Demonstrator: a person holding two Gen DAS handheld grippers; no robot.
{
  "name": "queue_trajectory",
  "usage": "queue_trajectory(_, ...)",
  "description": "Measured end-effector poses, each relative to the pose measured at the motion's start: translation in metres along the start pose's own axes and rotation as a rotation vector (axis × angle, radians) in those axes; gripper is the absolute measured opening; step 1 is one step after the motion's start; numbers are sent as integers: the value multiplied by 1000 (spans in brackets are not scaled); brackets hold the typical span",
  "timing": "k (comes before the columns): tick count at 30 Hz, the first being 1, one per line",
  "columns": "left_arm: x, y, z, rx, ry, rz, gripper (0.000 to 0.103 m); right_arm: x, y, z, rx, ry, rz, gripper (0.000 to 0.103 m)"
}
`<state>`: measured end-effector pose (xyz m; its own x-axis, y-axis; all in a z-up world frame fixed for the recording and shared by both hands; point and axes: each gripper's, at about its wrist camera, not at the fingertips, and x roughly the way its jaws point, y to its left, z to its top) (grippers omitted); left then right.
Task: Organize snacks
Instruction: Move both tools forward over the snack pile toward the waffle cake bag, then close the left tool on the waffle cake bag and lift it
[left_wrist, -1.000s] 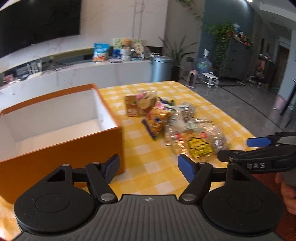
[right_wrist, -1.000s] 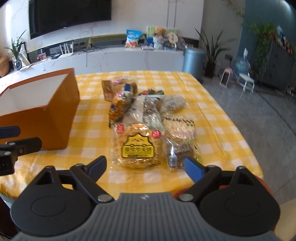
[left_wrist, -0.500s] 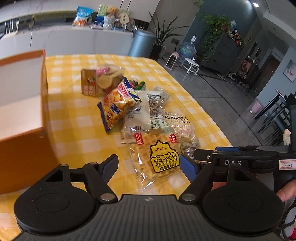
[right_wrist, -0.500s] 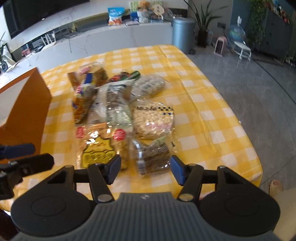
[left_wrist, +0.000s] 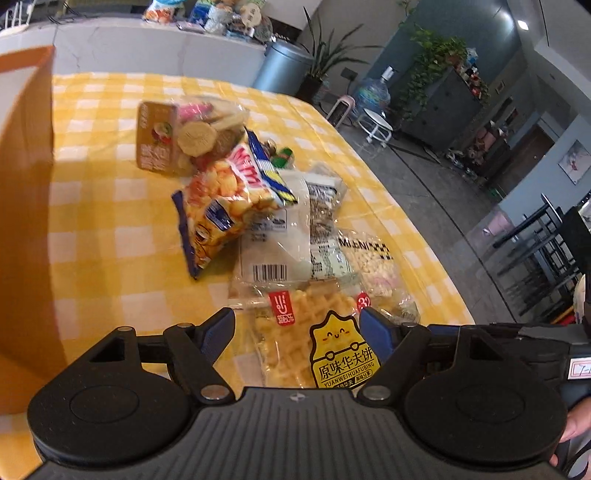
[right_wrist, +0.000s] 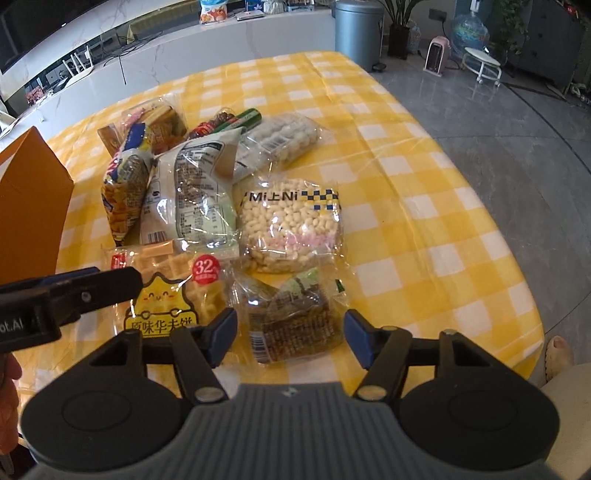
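Several snack packets lie in a pile on the yellow checked tablecloth (right_wrist: 424, 221). My left gripper (left_wrist: 297, 332) is open, its blue pads either side of the near waffle packet (left_wrist: 314, 343) and clear of it. My right gripper (right_wrist: 290, 332) hangs over a clear packet of brown cakes (right_wrist: 295, 314); its jaws are opening and the pads do not press on the packet. Behind lie a "Mi上Ni" puffed-grain packet (right_wrist: 291, 225), a white bread packet (left_wrist: 273, 240), an orange crisps bag (left_wrist: 221, 199) and a biscuit bag (left_wrist: 184, 140).
An open orange box (left_wrist: 22, 184) stands to the left of the pile. The table's rounded edge (right_wrist: 532, 295) drops to the grey floor on the right. A person's foot (right_wrist: 557, 354) is by the near right corner. A bin (right_wrist: 358, 29) and a counter stand behind.
Both grippers have come down and closer to the nearest packets. The left one swung right, away from the box, over the waffle packet. The right jaws narrowed, then widened a little.
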<state>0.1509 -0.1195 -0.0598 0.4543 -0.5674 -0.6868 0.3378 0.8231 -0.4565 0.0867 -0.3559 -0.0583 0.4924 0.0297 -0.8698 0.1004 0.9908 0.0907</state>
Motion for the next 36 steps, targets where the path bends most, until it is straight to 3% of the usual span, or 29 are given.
queue_trajectory(5, 14, 5, -1, -31, 56, -21, 90, 7, -4, 2, 21, 16, 3, 66)
queue_trajectory(10, 18, 3, -4, -7, 60, -36, 89, 8, -4, 2, 18, 20, 24, 65)
queue_trajectory(22, -11, -14, -13, 50, 8, 8, 47, 7, 1, -1, -2, -3, 25, 53)
queue_trajectory(23, -15, -16, -14, 58, -4, 8, 44, 5, 1, -1, -5, -11, 36, 42)
queue_trajectory(25, -23, -19, -16, 66, -20, 11, 40, 3, 1, -3, 0, -19, 44, 38)
queue_trajectory(30, -33, -32, -17, 89, -67, 45, 35, -4, 2, -6, 1, -56, 65, 17)
queue_trajectory(32, -39, -36, -18, 91, -82, 60, 35, -7, 1, -7, 8, -72, 84, 2)
queue_trajectory(36, -53, -38, -20, 81, -110, 82, 34, -14, 0, -8, 19, -106, 115, 0)
